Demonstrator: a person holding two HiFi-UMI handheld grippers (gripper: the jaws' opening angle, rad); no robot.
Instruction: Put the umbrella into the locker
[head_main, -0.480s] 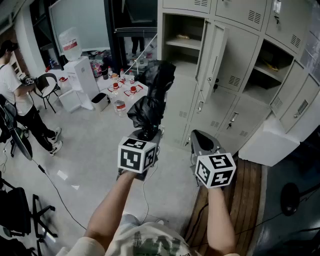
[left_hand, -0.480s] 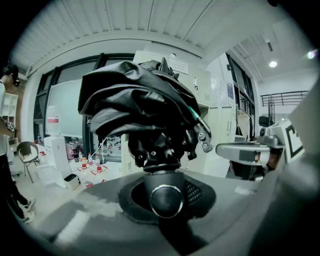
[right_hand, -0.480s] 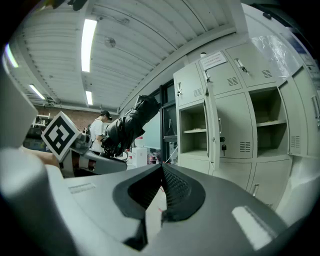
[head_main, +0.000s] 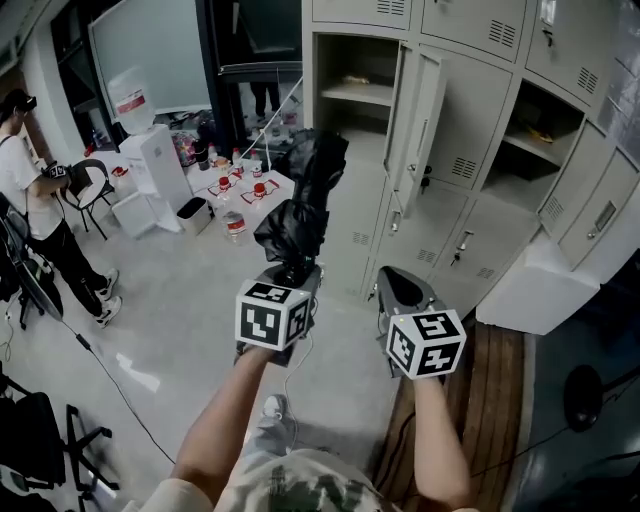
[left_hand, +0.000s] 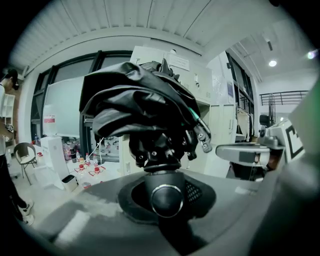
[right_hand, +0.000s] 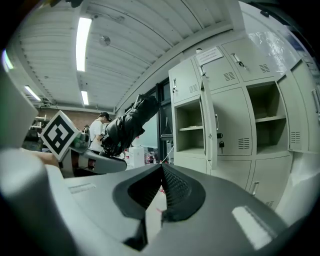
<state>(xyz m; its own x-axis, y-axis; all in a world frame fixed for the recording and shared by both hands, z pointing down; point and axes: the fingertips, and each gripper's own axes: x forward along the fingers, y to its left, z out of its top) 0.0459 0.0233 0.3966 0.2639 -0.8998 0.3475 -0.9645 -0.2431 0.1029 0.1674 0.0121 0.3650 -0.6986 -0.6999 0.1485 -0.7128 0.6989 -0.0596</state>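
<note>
A folded black umbrella stands upright out of my left gripper, which is shut on its round handle. In the left gripper view the bundled canopy fills the middle above the jaws. My right gripper hangs beside it to the right, shut, with nothing between its pads. In the right gripper view my right gripper points toward the grey lockers, where an open compartment with a shelf faces me and the umbrella shows at the left. That open locker is ahead, above both grippers.
The open locker's door swings out to its right. Another open compartment lies further right. A white box sits by a wooden bench. A person, a water dispenser and a low table with bottles stand at the left.
The lockers have shifted slightly left and closer in the head view, and a foot now shows below. Both grippers keep their poses, the left still holding the umbrella.
</note>
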